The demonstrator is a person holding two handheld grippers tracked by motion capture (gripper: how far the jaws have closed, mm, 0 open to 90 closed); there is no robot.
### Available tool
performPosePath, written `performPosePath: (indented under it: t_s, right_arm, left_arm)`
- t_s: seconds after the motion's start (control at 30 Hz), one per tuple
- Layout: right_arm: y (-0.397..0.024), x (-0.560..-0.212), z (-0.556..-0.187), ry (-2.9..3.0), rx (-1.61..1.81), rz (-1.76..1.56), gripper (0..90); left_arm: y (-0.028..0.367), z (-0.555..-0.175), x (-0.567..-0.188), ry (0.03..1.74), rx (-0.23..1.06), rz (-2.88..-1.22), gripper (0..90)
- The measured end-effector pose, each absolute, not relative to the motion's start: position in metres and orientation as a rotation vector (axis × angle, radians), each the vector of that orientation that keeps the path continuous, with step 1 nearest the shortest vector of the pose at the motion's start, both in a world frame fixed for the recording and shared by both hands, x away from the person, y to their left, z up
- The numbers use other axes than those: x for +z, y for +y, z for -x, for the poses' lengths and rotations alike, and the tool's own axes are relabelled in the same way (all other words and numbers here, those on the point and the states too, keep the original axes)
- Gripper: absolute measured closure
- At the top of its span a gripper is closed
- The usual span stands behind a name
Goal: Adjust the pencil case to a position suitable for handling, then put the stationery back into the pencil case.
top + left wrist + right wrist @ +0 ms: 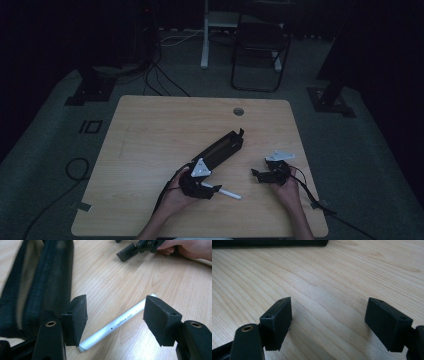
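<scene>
The slim white plastic pen (117,321) is lying flat on the pale wooden table (150,130), between the jaws of the left gripper (115,320) — neither pad touching it. The long black mesh pencil case (220,148) is lying just behind it; the right gripper (260,175) is sitting well apart, to the right.

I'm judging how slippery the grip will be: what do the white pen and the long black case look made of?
The slim white pen looks like smooth plastic: an even, faintly glossy barrel with small printed lettering. The long black pencil case looks like woven mesh fabric: fine ribbed texture, matte, soft sagging edges. Neither is certain.
</scene>
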State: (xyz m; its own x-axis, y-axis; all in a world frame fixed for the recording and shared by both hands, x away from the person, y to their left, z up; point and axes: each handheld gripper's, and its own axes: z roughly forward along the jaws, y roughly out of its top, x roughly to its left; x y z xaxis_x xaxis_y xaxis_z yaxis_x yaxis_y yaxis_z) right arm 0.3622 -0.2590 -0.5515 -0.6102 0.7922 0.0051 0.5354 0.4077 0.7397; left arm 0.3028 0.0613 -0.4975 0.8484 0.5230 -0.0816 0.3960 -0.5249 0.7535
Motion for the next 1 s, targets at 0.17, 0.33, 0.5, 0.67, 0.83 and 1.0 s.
performPosePath:
  t_s: [0.17,0.33,0.5,0.67,0.83,1.0]
  right_arm:
    - [-0.259,-0.552,-0.362,2.322,1.030,-1.146,21.4]
    - [-0.259,-0.552,-0.362,2.323,1.030,-1.146,21.4]
    - [-0.259,-0.552,-0.362,2.323,1.030,-1.146,21.3]
    - [-0.259,-0.552,-0.362,2.322,1.030,-1.146,21.4]
    - [-0.259,-0.552,-0.362,2.323,1.030,-1.145,21.4]
    - [-0.259,-0.552,-0.362,2.323,1.030,-1.145,21.4]
  left_arm:
    - [0.057,-0.307,-0.508,0.660,0.158,-2.216,36.8]
    - [0.050,-0.308,-0.518,0.652,0.189,-2.257,36.4]
    - [0.043,-0.307,-0.525,0.628,0.248,-2.286,33.1]
    - [0.036,-0.307,-0.531,0.601,0.270,-2.310,31.3]
    - [0.032,-0.306,-0.536,0.591,0.279,-2.332,31.3]
    - [0.034,-0.304,-0.540,0.573,0.241,-2.354,34.7]
